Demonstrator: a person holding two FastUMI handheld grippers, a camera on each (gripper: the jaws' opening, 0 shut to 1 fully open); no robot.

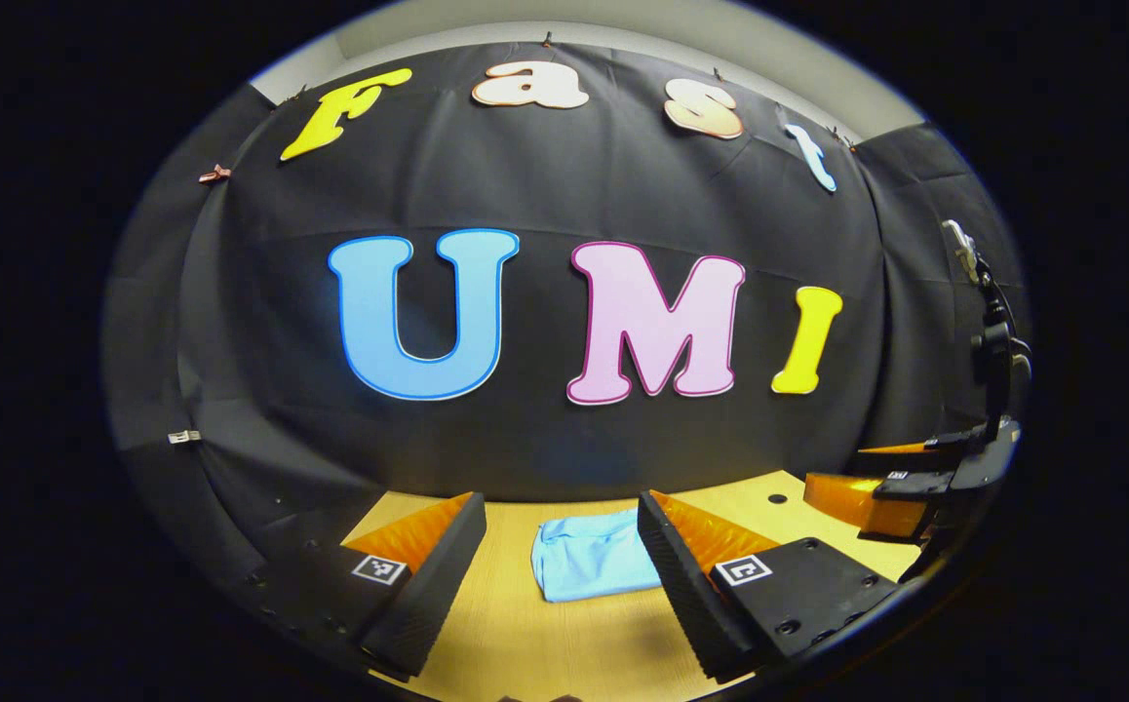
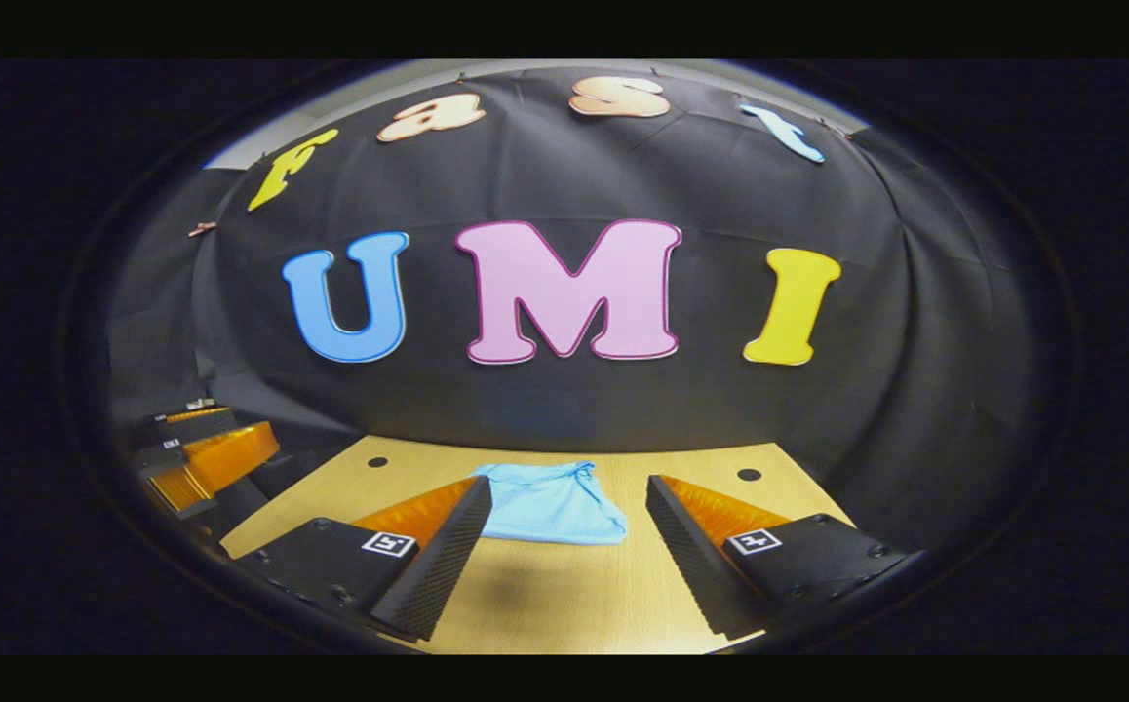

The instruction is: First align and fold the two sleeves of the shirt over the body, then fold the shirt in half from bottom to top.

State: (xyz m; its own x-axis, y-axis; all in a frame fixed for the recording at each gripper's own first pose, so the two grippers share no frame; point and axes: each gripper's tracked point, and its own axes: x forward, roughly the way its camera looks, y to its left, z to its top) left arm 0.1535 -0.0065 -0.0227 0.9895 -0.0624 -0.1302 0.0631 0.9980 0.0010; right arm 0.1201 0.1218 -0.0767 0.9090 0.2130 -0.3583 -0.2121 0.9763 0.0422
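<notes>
Shirt [image 1: 589,556] lies folded into a small light-blue bundle on the far part of the wooden table [image 2: 564,595].
Left gripper [image 1: 562,546] and right gripper [image 2: 569,531] both hang above the table, fingers spread wide, holding nothing, clear of the cloth.

Shirt [image 2: 553,504] light blue, plain as far as visible; table [image 2: 564,595] pale yellowish wood grain.

**Both grippers up and wide open**

Left gripper [image 1: 561,546] has its fingers spread apart, nothing between them. Right gripper [image 2: 569,531] is the same, fingers splayed and gripping nothing. They sit side by side, each catching the other at its edge.
</notes>
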